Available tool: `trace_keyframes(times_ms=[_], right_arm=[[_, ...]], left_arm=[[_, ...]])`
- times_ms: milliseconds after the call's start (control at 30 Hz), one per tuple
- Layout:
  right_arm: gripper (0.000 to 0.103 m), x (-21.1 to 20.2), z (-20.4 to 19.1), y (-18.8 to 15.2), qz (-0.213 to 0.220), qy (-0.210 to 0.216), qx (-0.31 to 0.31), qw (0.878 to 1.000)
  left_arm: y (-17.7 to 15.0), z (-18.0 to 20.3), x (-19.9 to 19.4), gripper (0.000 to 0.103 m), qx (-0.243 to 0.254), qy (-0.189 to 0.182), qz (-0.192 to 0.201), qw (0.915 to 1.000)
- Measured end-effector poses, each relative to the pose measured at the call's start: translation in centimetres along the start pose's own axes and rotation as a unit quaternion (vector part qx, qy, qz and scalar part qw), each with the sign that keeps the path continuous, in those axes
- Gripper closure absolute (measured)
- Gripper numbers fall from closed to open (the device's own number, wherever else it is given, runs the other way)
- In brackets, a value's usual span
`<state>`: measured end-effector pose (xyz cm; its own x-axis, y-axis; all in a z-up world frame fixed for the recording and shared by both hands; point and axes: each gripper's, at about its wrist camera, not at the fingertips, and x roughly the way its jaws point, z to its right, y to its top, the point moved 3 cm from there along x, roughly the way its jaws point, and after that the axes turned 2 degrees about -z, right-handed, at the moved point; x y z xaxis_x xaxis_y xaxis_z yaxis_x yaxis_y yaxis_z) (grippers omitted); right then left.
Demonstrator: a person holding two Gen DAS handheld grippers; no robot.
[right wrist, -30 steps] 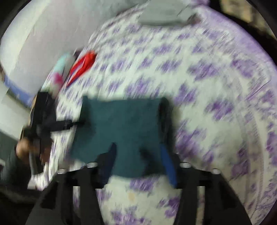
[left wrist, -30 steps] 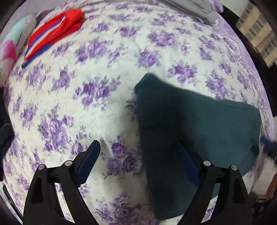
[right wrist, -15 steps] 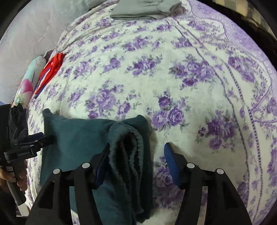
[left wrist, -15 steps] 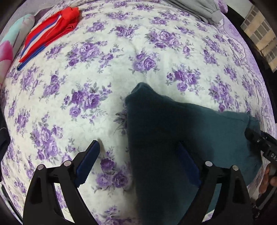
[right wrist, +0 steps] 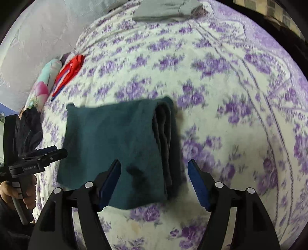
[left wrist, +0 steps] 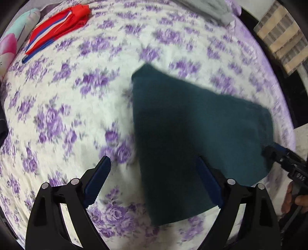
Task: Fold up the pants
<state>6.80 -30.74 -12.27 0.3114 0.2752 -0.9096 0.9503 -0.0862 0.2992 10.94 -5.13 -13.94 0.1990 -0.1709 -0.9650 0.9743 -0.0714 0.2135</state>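
Observation:
The dark teal pants (left wrist: 194, 134) lie folded into a thick rectangle on the floral bedsheet (left wrist: 77, 107). They also show in the right wrist view (right wrist: 115, 142), with the stacked fold edges on their right side. My left gripper (left wrist: 154, 178) is open and empty, hovering over the pants' near left edge. My right gripper (right wrist: 154, 178) is open and empty above the pants' near right part. The right gripper also shows at the pants' far side in the left wrist view (left wrist: 281, 157). The left gripper also shows in the right wrist view (right wrist: 38, 155), beside the pants.
A red, white and blue folded garment (left wrist: 57, 27) lies at the far left of the bed, next to a pastel pillow (left wrist: 11, 44). Grey clothing (right wrist: 165, 9) lies at the far end. A dark garment (right wrist: 32, 127) sits at the bed's left edge.
Both grippers have pulled back and up from the folded pants, which now lie flat and free. Both stay open.

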Motion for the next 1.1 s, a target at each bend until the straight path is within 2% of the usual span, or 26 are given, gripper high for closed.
trace_keyframes(times_ms=[67,167,267,400,467,533,633,733,833,900,933,1000,1033,1100], right_arm=[[0.030,1.0,0.1,-0.7,-0.014,-0.028,-0.008,0.999],[0.029,1.0,-0.2,-1.0,-0.009,-0.036,-0.017,0.999],[0.028,-0.1,-0.2,-0.6,0.005,-0.003,-0.005,1.000],[0.028,-1.0,0.7,0.6,0.031,0.027,0.020,0.999],[0.028,-0.7,1.3,1.7,0.036,0.032,0.031,0.998],[0.028,-0.3,1.4,2.3,0.035,0.034,0.035,0.998],[0.028,0.3,1.1,2.8,0.031,0.037,0.033,0.998],[0.028,1.1,0.4,2.8,0.017,0.048,0.024,0.998],[0.028,1.8,-0.3,2.6,0.003,0.053,0.015,0.998],[0.032,2.1,-0.6,2.5,-0.003,0.057,0.009,0.998],[0.036,2.3,-0.8,2.4,-0.007,0.059,0.006,0.998],[0.037,2.4,-0.8,2.5,-0.011,0.060,0.003,0.998],[0.037,2.3,-0.8,2.6,-0.012,0.063,0.005,0.998],[0.036,2.2,-0.7,2.8,-0.011,0.072,0.014,0.997]], left_arm=[[-0.6,-0.3,1.1,0.014,-0.009,0.001,-0.013,0.9999],[-1.1,-0.7,1.7,0.010,-0.015,-0.001,-0.011,0.9998],[-0.9,-0.8,0.9,0.011,-0.022,-0.011,-0.012,0.9996],[-0.2,-1.3,0.2,0.011,-0.032,-0.048,-0.006,0.9983],[0.4,-1.2,0.5,0.012,-0.029,-0.064,-0.018,0.9974],[1.1,-0.7,0.9,0.017,-0.025,-0.065,-0.031,0.9970],[2.2,0.0,0.9,0.019,-0.016,-0.061,-0.026,0.9977],[2.8,0.7,1.8,0.037,0.003,-0.057,-0.046,0.9973],[3.0,0.9,2.5,0.037,0.009,-0.052,-0.060,0.9968],[3.3,1.0,2.5,0.042,0.007,-0.059,-0.066,0.9961],[3.4,1.1,2.5,0.048,0.010,-0.064,-0.068,0.9956],[3.5,1.1,2.0,0.065,0.014,-0.069,-0.066,0.9953],[3.5,1.5,1.6,0.079,0.016,-0.078,-0.064,0.9948],[3.3,2.4,0.8,0.082,0.033,-0.066,-0.053,0.9959]])
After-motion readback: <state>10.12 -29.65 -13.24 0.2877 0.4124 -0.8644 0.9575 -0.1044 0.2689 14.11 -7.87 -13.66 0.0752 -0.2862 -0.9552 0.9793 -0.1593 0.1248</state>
